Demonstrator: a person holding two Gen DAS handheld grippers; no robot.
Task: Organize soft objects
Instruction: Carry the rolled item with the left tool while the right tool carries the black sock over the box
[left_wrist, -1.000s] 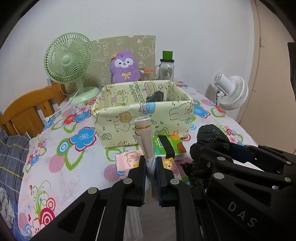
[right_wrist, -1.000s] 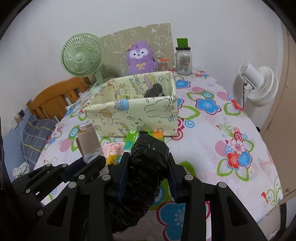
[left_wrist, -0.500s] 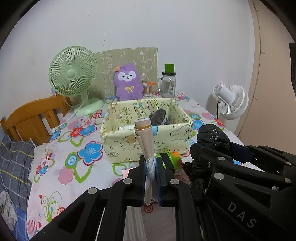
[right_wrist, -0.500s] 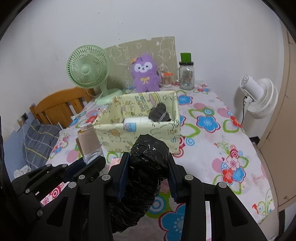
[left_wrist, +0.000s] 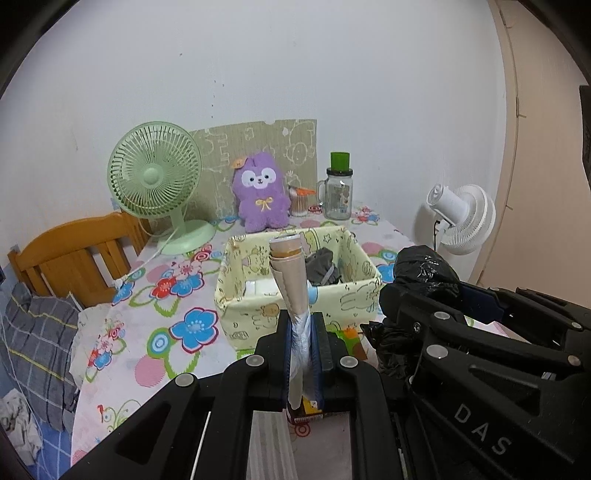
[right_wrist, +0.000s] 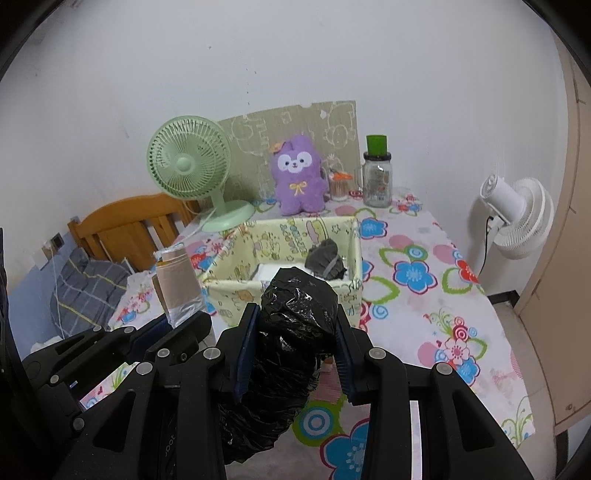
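My left gripper (left_wrist: 303, 332) is shut on a beige rolled pack in clear wrap (left_wrist: 291, 280), which stands upright between the pads; the same pack (right_wrist: 177, 284) shows at the left of the right wrist view. My right gripper (right_wrist: 295, 332) is shut on a crumpled black plastic bundle (right_wrist: 295, 314), also seen as the black bundle (left_wrist: 424, 269) beside the left one. Both hover above the near side of the floral table (right_wrist: 424, 295). Just ahead sits a pale yellow fabric box (left_wrist: 365, 291) holding a dark grey soft item (left_wrist: 323, 267) and a white item (right_wrist: 267, 271).
At the back stand a green desk fan (left_wrist: 155, 184), a purple plush toy (left_wrist: 260, 195), a printed board, and a glass jar with a green lid (left_wrist: 338, 192). A white fan (left_wrist: 461, 218) is off the right edge. A wooden chair (left_wrist: 74, 254) and grey plaid cloth lie left. Small packets lie below the box.
Both grippers have risen with their loads, so the box now appears lower and farther and its inside shows more. Grips have not changed.
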